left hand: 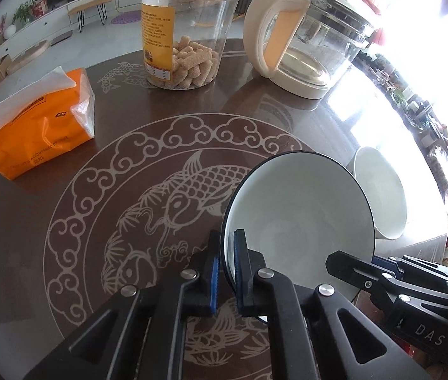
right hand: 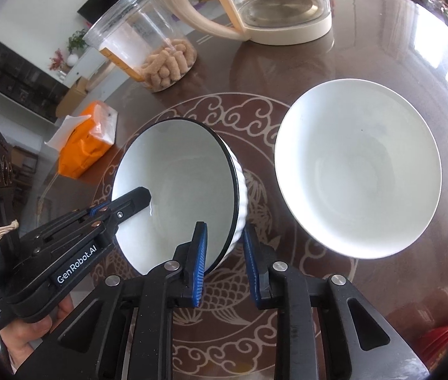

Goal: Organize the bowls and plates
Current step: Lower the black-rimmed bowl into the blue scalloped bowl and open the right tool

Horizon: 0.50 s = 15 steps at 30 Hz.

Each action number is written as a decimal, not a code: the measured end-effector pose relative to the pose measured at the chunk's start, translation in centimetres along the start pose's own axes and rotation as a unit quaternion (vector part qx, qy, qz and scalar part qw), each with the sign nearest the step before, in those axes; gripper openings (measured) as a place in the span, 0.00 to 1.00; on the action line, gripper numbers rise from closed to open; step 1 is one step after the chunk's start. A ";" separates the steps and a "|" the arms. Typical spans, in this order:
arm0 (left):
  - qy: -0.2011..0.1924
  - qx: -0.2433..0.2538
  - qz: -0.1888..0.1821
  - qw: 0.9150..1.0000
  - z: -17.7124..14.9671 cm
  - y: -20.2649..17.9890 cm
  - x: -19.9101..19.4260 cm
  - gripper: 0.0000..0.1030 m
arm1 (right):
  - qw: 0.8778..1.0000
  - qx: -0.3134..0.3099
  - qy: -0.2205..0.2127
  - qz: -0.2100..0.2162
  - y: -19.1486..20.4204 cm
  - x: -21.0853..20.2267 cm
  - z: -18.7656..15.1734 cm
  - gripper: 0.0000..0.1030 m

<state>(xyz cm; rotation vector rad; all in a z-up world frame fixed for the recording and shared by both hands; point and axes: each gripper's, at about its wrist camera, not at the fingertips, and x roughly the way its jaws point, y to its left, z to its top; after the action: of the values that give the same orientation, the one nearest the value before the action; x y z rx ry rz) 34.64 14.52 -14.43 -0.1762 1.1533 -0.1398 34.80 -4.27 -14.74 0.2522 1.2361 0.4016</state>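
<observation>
A: Left wrist view first. What is the left gripper (left hand: 226, 272) doing?

B: Its two blue pads are pinched narrow on the rim of the black-rimmed bowl (left hand: 300, 218), one pad outside the wall and one inside. The bowl is tilted, its white inside facing the camera.

A: And the other bowl?

B: The plain white bowl (left hand: 380, 196) sits just behind and to the right of it, partly washed out by window light. The right gripper (left hand: 363, 262) reaches in from the lower right at the near rim of the black-rimmed bowl; I cannot tell its grip from here.

A: Anything else on the table (left hand: 34, 221)?

B: An orange tissue pack (left hand: 40, 126) at left, a clear jar of snacks (left hand: 189, 31) at the back, and a glass kettle (left hand: 309, 38) with a cream handle beside the jar.

A: Now the right wrist view

B: The right gripper (right hand: 224, 262) straddles the black-rimmed bowl's (right hand: 176, 190) near wall, one pad inside and one outside the ribbed white side, with a gap showing at the outer pad, so it is not clamped. The left gripper (right hand: 122, 205) comes in from the left and grips the opposite rim.

A: And the white bowl (right hand: 357, 167)?

B: It rests on the table (right hand: 382, 31) just right of the tilted bowl, apart from it. Tissue pack (right hand: 84, 139), jar (right hand: 148, 50) and kettle (right hand: 255, 6) stand beyond
</observation>
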 end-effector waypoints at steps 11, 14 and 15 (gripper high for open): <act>-0.040 0.010 -0.008 0.999 -10.3 -2.5 -10.5 0.08 | 0.998 -0.055 -0.004 0.031 3.2 -8.4 -8.3 0.24; -0.046 0.008 -0.009 0.999 -14.2 -3.2 -12.8 0.09 | 0.997 -0.068 0.002 0.036 3.8 -10.5 -11.8 0.24; -0.045 0.007 -0.008 0.999 -15.4 -3.4 -13.3 0.09 | 0.997 -0.069 0.005 0.037 3.9 -11.0 -12.9 0.24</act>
<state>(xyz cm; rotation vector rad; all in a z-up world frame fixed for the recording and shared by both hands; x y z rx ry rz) 15.19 12.78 -7.91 -0.1779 1.0611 -0.1531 18.91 -5.88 -7.81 0.1783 1.2061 0.5509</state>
